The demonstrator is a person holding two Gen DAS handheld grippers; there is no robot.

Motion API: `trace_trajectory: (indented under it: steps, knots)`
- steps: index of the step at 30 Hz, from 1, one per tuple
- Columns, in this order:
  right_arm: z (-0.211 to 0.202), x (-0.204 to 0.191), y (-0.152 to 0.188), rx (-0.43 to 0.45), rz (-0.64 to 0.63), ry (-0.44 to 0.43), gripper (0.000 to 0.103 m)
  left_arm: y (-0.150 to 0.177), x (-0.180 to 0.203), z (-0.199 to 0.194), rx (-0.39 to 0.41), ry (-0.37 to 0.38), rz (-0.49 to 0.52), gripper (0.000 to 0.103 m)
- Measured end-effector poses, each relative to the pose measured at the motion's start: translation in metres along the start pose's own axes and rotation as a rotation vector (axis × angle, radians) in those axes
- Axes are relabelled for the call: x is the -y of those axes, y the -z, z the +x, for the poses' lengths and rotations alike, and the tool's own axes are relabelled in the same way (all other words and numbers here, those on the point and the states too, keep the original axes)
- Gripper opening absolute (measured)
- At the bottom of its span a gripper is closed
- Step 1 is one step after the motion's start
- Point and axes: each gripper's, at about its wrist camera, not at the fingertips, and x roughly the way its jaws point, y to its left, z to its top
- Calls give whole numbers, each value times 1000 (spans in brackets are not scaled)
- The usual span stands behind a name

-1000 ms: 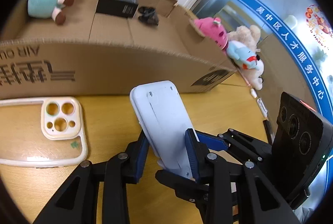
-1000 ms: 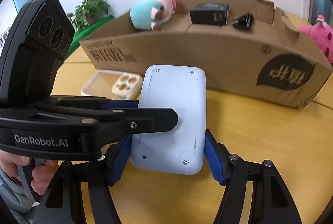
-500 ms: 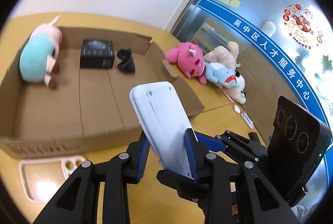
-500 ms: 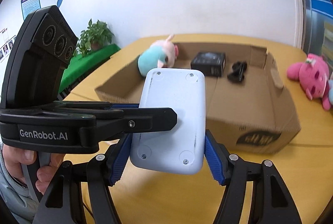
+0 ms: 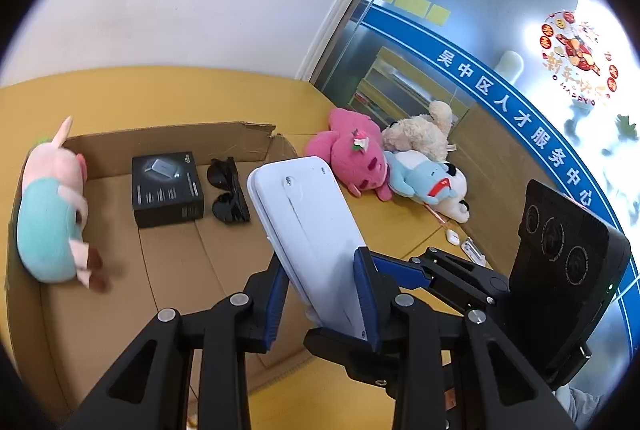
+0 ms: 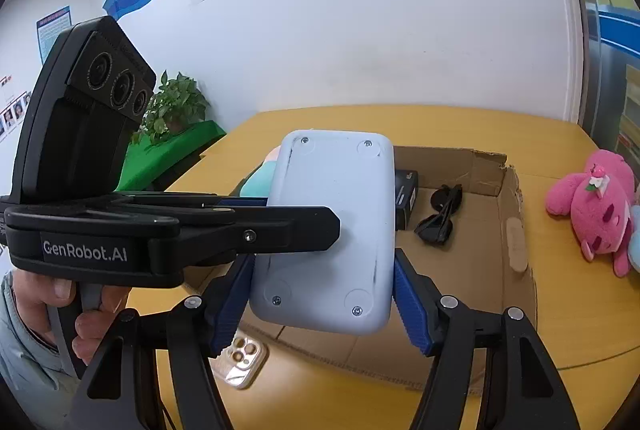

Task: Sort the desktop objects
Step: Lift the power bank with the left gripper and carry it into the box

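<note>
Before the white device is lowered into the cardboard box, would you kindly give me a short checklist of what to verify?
1. Left gripper clamps the white device: ok.
2. Right gripper pads touch both device edges: cannot tell.
3. Device is over the cardboard box: ok.
4. Bare floor beside the sunglasses and black box: ok.
5. Teal plush clear of the drop spot: ok.

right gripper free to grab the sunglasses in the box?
Probably not yet: both the right gripper and left gripper clamp the white device. The sunglasses lie uncovered in the box.
</note>
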Motion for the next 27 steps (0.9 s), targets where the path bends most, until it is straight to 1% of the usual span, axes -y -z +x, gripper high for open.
trace_trajectory:
  steps: [5,9,15,18,23,24,27]
  knots:
    - [23,25,-14,-37,37,4,65,-18,-16,31,-58,18,-24,32]
    - [43,46,-12,-85,67,24,65,-20,-29,63,-115,37,-56,32]
    - [78,81,8,-184,142,39,65,-8,-51,119,-228,54,-130,31]
    - [96,95,21,-241,174,50,65,2,-60,139,-274,62,-161,31]
    - [117,113,38,-318,221,76,65,11,-71,162,-343,78,-222,30]
    - [117,111,41,-332,223,82,65,12,-72,165,-359,77,-231,30]
    - [121,114,46,-363,236,92,65,13,-71,172,-412,58,-225,30]
